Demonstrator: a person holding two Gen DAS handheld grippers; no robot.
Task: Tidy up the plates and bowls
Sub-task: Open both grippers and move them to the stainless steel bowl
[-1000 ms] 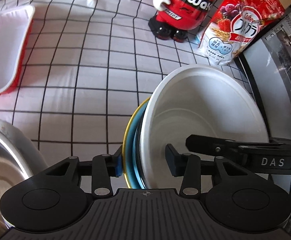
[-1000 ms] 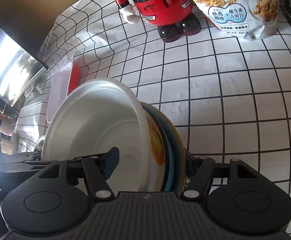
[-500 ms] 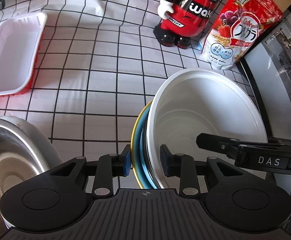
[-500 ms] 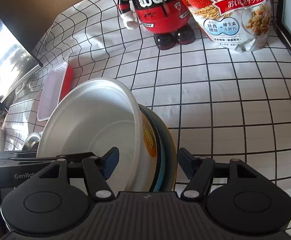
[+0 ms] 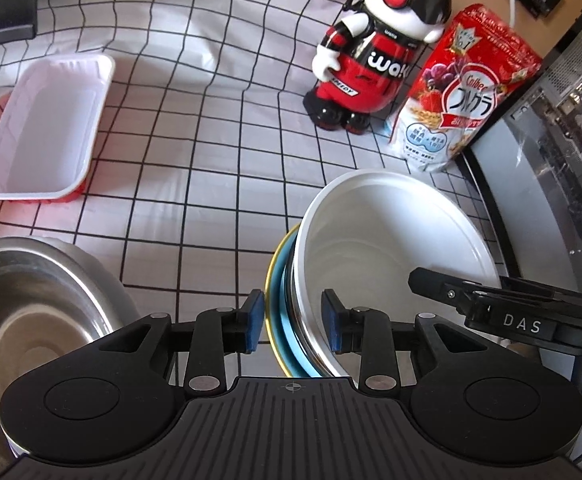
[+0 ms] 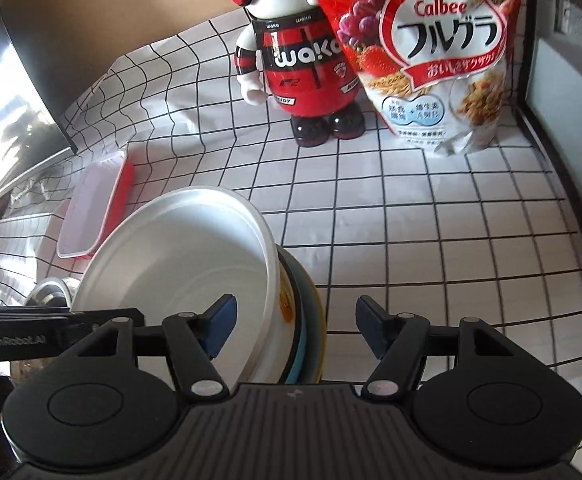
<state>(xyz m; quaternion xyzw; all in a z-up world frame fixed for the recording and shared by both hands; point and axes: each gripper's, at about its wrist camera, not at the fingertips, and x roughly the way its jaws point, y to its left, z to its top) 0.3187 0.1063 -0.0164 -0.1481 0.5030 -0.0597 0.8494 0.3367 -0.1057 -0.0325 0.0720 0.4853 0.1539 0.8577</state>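
A nested stack of dishes [image 5: 291,320] is held tilted on edge above the white tablecloth with a black grid [image 5: 211,160]: a large white bowl [image 5: 391,240] faces right in the left wrist view, and behind it sit a steel-rimmed piece, a light blue plate [image 5: 285,320] and a yellow-rimmed plate [image 5: 270,280].

The left gripper [image 5: 291,322] straddles the near rim of the stack. Its blue pads lie on either side of it, the right pad inside the white bowl and the left pad just beside the yellow rim, and its jaws are opening slightly. The pads look to be pressing the stack, so it appears to be gripping it.

The right gripper [image 6: 295,328] straddles the same stack from the other side. Its left pad is inside the white bowl [image 6: 179,264] and its right pad stands well clear of the yellow rim, so it is not clamping.

Gathering looks largely done, since several pieces are already nested. A round stainless steel bowl [image 5: 31,312] rests apart at the near left, and a white rectangular tray with a red outside [image 5: 43,132] lies at the far left. What seems left is to set the stack down and perhaps deal with the steel bowl.
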